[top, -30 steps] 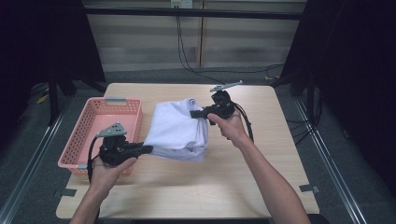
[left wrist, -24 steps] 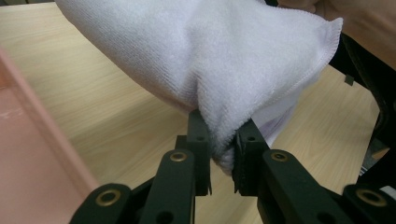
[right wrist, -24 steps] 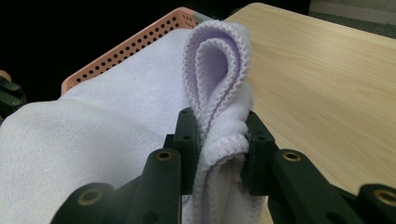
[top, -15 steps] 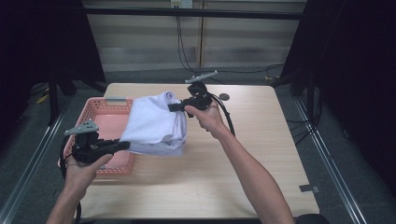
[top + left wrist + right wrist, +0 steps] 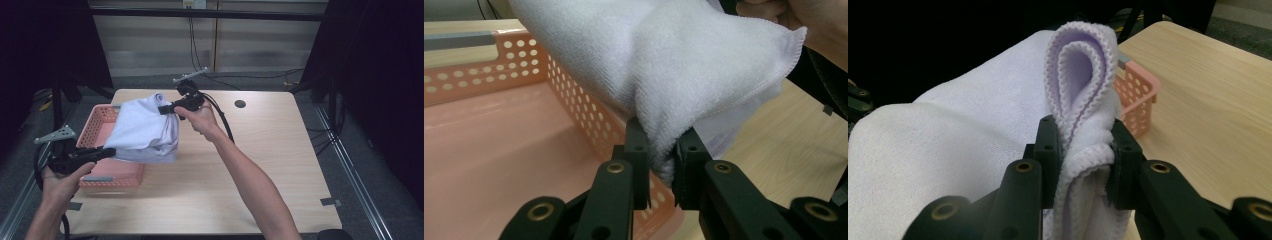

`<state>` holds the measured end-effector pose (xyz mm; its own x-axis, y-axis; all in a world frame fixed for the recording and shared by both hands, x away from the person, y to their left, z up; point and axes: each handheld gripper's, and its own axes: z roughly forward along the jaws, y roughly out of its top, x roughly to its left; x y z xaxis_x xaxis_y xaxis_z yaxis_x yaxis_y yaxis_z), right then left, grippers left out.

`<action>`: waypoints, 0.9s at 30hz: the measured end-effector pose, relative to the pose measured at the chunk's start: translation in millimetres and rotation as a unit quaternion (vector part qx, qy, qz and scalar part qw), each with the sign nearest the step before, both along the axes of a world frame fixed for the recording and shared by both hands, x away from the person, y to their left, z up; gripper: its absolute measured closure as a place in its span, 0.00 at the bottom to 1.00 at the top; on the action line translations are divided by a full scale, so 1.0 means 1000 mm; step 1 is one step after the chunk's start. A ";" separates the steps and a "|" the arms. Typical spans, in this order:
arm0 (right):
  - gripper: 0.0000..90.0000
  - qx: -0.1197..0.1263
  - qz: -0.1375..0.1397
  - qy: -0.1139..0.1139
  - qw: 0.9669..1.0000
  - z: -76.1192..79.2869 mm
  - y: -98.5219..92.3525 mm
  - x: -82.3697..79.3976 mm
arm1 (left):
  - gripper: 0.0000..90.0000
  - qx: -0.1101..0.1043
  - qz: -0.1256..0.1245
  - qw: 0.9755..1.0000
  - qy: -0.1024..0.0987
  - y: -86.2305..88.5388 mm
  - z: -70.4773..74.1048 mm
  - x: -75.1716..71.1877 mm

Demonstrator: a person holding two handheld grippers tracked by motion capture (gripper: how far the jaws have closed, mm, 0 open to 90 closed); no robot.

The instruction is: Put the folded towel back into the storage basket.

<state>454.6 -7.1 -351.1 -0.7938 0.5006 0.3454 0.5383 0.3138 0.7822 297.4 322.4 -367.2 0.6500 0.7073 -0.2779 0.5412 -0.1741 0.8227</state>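
A folded white terry-cloth towel (image 5: 145,131) hangs lifted between the two tools, above the right-hand wall of the pink perforated plastic basket (image 5: 107,172) and clear of the pale wooden desk (image 5: 270,165). The left tool (image 5: 107,150) is clenched on the towel's near lower corner; in the left gripper view its two black jaws pinch a bunched fold of cloth (image 5: 659,150) just above the basket's wall (image 5: 574,100), with the basket's bare floor to one side of the jaws. The right tool (image 5: 165,108) grasps the towel's far upper corner, on the side of the basket away from the person; in the right gripper view the layered, stitched hem (image 5: 1080,100) loops up between its jaws, and one corner of the basket (image 5: 1138,95) shows just behind the cloth. The towel sags from the right tool down toward the left one, covering part of the basket's right rim. A small dark round hole (image 5: 240,104) lies in the desk, well right of the basket.
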 end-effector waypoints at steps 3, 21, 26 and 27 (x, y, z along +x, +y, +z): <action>0.80 -0.011 0.005 -0.004 1.000 0.002 0.015 0.002 | 0.89 0.005 0.009 1.000 0.004 0.010 0.004 -0.001; 0.80 -0.002 0.010 0.013 1.000 -0.002 0.080 0.007 | 0.89 0.008 0.063 0.998 0.016 0.069 0.005 -0.008; 0.80 0.002 0.004 0.013 1.000 -0.005 0.095 0.008 | 0.89 0.004 0.081 0.997 0.019 0.086 0.001 -0.007; 0.80 0.000 0.005 0.015 1.000 -0.005 0.098 0.008 | 0.89 0.005 0.082 0.996 0.022 0.089 0.001 -0.006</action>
<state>462.9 90.7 -356.4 -0.7877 0.4926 0.3699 0.5588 0.3186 0.7657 291.0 411.1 -366.7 0.5137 0.8055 -0.2954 0.5979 -0.0892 0.7966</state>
